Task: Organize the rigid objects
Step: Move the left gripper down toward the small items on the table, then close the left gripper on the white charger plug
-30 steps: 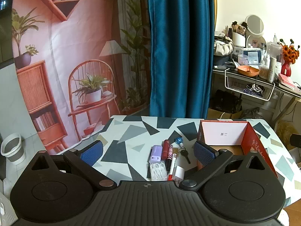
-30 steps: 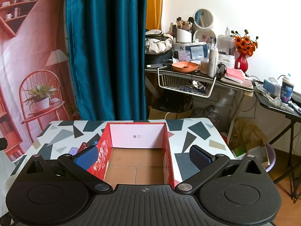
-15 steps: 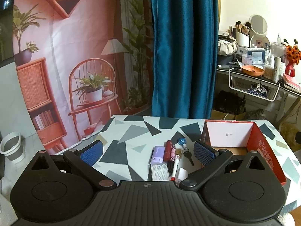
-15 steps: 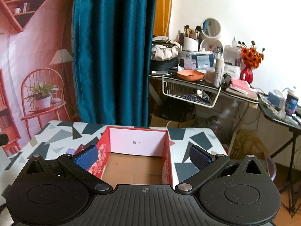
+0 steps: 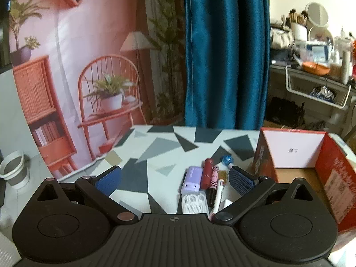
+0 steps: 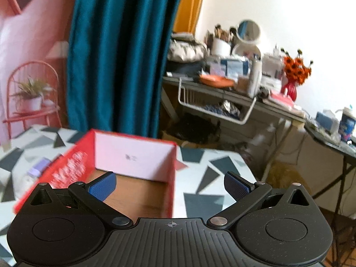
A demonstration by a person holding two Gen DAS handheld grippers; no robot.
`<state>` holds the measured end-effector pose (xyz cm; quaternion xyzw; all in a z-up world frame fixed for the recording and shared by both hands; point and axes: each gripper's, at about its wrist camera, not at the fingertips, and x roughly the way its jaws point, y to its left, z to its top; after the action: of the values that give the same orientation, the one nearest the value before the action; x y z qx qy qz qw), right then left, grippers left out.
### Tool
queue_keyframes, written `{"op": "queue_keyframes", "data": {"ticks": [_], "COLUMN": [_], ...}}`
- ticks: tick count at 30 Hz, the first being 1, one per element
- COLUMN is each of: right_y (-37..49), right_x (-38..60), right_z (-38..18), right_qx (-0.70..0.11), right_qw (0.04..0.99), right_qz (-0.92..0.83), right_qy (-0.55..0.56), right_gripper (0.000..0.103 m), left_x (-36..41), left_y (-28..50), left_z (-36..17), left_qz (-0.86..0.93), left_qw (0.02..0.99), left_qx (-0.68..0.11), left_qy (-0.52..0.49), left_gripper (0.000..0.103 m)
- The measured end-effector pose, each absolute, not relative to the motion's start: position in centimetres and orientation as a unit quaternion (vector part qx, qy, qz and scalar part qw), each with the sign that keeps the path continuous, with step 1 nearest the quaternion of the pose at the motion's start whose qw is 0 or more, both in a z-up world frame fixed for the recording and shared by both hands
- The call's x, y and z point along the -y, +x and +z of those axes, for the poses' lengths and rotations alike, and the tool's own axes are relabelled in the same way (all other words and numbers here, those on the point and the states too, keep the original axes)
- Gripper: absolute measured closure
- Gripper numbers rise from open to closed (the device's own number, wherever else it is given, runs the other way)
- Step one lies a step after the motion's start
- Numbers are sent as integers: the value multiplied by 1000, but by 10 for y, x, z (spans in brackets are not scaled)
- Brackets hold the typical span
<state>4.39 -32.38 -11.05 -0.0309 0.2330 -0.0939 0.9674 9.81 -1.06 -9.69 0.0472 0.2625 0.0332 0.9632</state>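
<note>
A cluster of small items lies on the patterned table [image 5: 155, 146]: a lilac case [image 5: 192, 179], a clear floss-pick box [image 5: 194, 203], a dark red tube [image 5: 206, 173], a pink-patterned pen [image 5: 214, 176], a white pen [image 5: 218, 197] and a blue-capped item [image 5: 227, 159]. An open red box [image 5: 333, 178] with a brown floor stands to their right. My left gripper [image 5: 174, 178] is open and empty, just short of the items. My right gripper [image 6: 169, 185] is open and empty above the red box [image 6: 133, 162].
A blue curtain [image 5: 224, 51] hangs behind the table. A cluttered desk [image 6: 233, 89] with a wire basket [image 6: 213, 109] stands at the right. The table's right edge [image 6: 249, 169] is close to the box. A white bin [image 5: 13, 166] is on the floor at left.
Both grippers moved left and slightly closer to the table. The right view swung, so the red box now sits left of centre and looks blurred. Both stayed open.
</note>
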Motion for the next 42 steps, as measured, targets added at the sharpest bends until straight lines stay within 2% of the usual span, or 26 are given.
{"op": "queue_keyframes", "data": {"ticks": [3, 5, 8, 9, 11, 14, 22, 25, 27, 29, 31, 35, 40, 42], "right_y": [57, 66, 82, 86, 93, 100, 110, 113, 115, 115, 115, 116, 117, 117], "right_x": [336, 340, 345, 347, 351, 358, 363, 363, 364, 364, 364, 363, 363, 363], "right_z": [-129, -143, -162, -165, -172, -180, -188, -190, -191, -191, -192, -192, -192, -192], "right_qx": [-259, -285, -324, -332, -348, -366, -403, -414, -417, -420, -422, -420, -420, -421], "right_qw": [962, 955, 942, 939, 934, 927, 911, 906, 904, 903, 902, 903, 903, 902], "right_qz": [-85, -81, -84, -84, -82, -72, -53, -63, -64, -61, -57, -61, -61, -61], "right_qy": [-8, 2, 10, 16, 29, 48, 66, 64, 67, 72, 73, 70, 70, 69], "right_gripper": [12, 33, 50, 52, 64, 72, 81, 82, 83, 90, 92, 92, 92, 92], "left_x": [11, 9, 5, 3, -1, -11, -17, -16, -15, -15, -15, -16, -13, -8], "left_y": [112, 119, 127, 129, 133, 141, 157, 160, 161, 162, 164, 166, 171, 172], "left_z": [-110, -119, -128, -131, -135, -142, -161, -169, -172, -173, -175, -178, -184, -187], "left_qz": [35, 31, 23, 22, 21, 23, 10, 0, -4, -5, -8, -19, -41, -57], "left_qw": [959, 956, 954, 953, 952, 951, 939, 935, 933, 932, 932, 929, 926, 924], "left_qx": [-277, -288, -298, -300, -303, -308, -345, -355, -360, -361, -363, -369, -376, -379], "left_qy": [47, 43, 37, 37, 37, 29, 3, 0, 0, -2, -4, -9, -10, -10], "left_gripper": [0, 0, 0, 0, 0, 0, 3, 11, 13, 17, 21, 29, 49, 50]}}
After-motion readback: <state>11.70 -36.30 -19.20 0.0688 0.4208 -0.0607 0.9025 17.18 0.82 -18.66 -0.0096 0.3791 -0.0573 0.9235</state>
